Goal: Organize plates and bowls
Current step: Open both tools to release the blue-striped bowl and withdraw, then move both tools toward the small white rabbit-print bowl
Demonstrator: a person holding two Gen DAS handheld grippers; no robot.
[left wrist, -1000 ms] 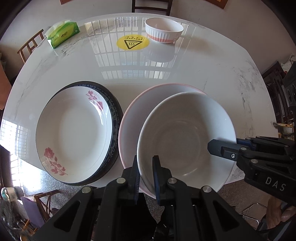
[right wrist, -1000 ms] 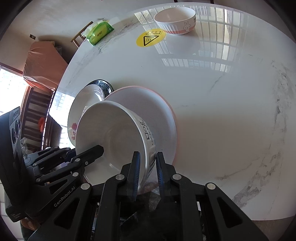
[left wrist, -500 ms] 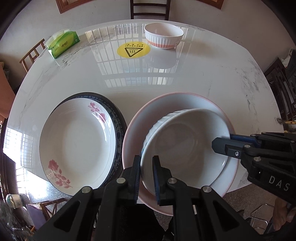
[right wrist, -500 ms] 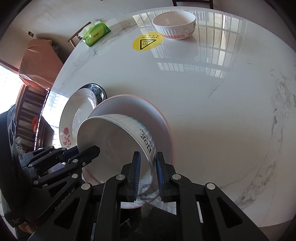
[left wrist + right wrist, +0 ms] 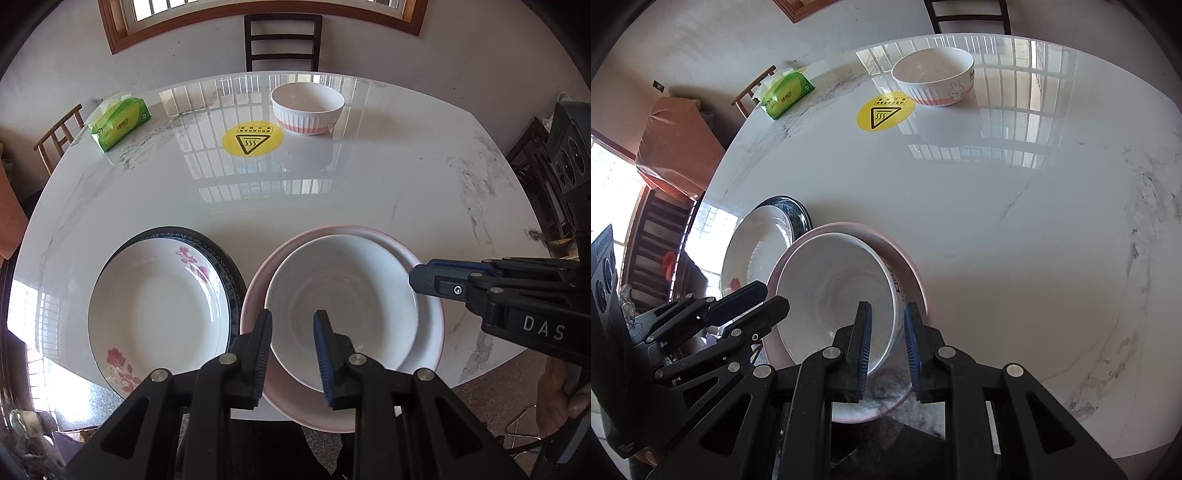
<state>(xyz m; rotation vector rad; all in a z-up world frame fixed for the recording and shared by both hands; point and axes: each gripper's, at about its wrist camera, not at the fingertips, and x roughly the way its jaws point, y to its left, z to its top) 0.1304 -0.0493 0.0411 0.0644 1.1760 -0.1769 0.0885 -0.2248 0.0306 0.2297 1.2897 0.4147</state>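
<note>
A large white bowl (image 5: 343, 295) sits flat inside a pink-rimmed plate (image 5: 432, 332) at the table's near edge. My left gripper (image 5: 291, 332) straddles the bowl's near rim; its jaws are opening and the pads stand clear of the rim. In the right wrist view my right gripper (image 5: 886, 321) is still narrow on the bowl's (image 5: 831, 295) right rim and is just starting to open. To the left, a rose-patterned white plate (image 5: 155, 306) lies on a dark blue-rimmed plate (image 5: 229, 266). A small bowl with a pink ribbed base (image 5: 308, 107) stands at the far side.
On the white marble table (image 5: 332, 192) are a green tissue pack (image 5: 120, 122) at the far left and a yellow warning sticker (image 5: 253, 139) near the small bowl. A dark chair (image 5: 282, 40) stands behind the table. The pink plate overhangs the near edge.
The white bowl went from tilted and lifted to lying flat in the pink-rimmed plate. My left jaws have widened off its rim. Both grippers have pulled back a little.
</note>
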